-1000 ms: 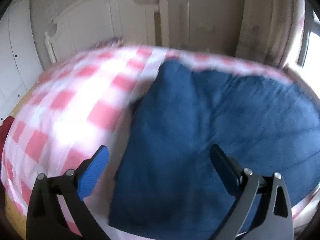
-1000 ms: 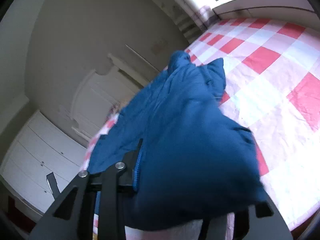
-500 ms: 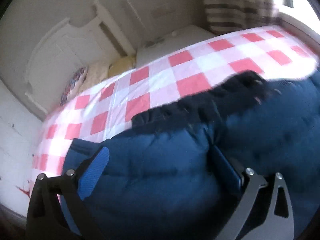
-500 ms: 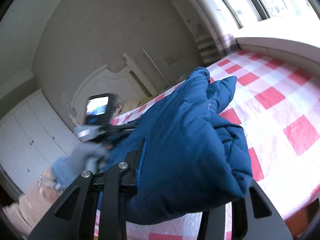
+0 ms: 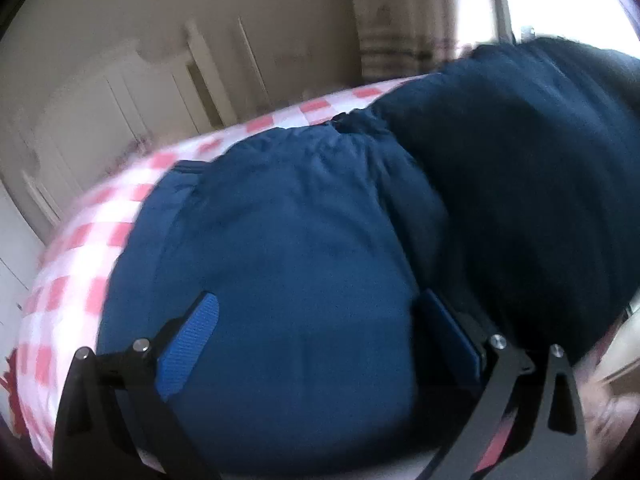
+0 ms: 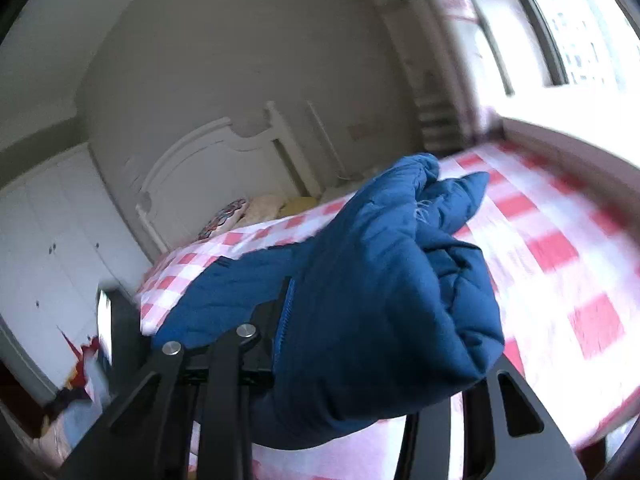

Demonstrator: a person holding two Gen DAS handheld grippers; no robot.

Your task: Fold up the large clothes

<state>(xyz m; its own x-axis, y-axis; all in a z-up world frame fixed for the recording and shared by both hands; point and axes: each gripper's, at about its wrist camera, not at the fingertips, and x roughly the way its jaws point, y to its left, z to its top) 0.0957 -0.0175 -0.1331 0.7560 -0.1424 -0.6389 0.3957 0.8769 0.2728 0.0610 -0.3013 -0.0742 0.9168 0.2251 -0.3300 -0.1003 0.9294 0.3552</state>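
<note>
**A:** Two grippers, one garment: where did the padded blue jacket (image 5: pixel 304 264) lie?

**B:** Mostly on the checked bed (image 6: pixel 560 264); one bunched end hung lifted in the right gripper (image 6: pixel 384 364), whose jaws were clamped on a thick wad of it.

**A:** And the left gripper (image 5: pixel 320 340)?

**B:** Its jaws stood wide apart over the jacket's flat part. Whether a pad touched cloth could not be told through the blur.

**A:** How would the jacket likely handle?

**B:** Probably soft, bulky and light; the quilted filling looked springy, so folds might puff back open. The shell may be somewhat slippery.

**A:** Best hold?

**B:** Judged from the seams: a deep bite at a hem or stitched edge, not loose padding.
</note>
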